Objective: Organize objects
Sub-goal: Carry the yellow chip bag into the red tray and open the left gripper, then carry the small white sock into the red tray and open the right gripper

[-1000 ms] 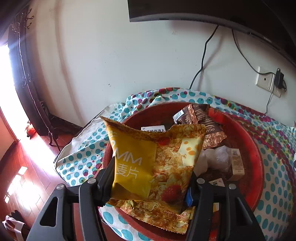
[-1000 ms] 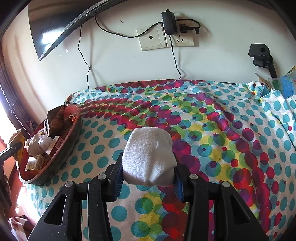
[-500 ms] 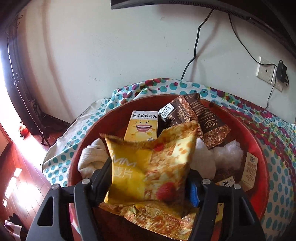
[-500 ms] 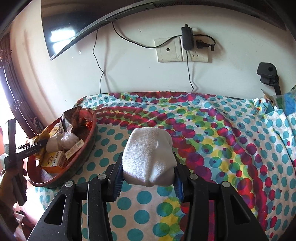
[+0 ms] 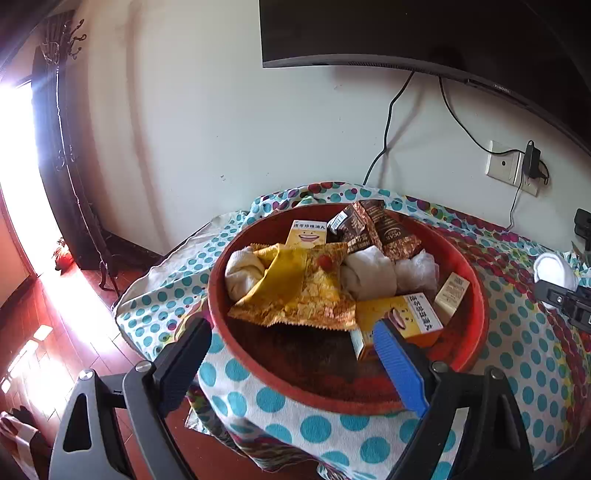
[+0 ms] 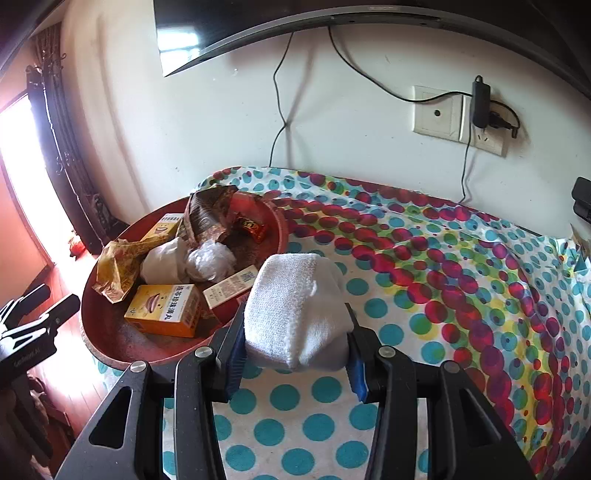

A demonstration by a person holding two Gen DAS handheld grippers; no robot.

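A round red tray (image 5: 476, 295) sits at the table's left end, also in the right wrist view (image 6: 110, 354). The yellow cereal bag (image 5: 299, 291) lies in it among rolled cloths, a brown snack bag (image 5: 376, 229) and orange boxes (image 5: 402, 321). My left gripper (image 5: 291, 354) is open and empty just in front of the tray. My right gripper (image 6: 295, 343) is shut on a rolled white sock (image 6: 295, 314), held above the tablecloth to the right of the tray. The sock and gripper also show in the left wrist view (image 5: 554, 273).
A polka-dot cloth (image 6: 443, 280) covers the table. A wall with a monitor (image 5: 424, 33), cables and a socket (image 6: 458, 118) stands behind. The table's left edge drops to a wooden floor (image 5: 55, 332). A black stand (image 6: 581, 199) is at the far right.
My left gripper opened, let the yellow cereal bag drop into the tray, and drew back. My right gripper moved left toward the tray with the sock.
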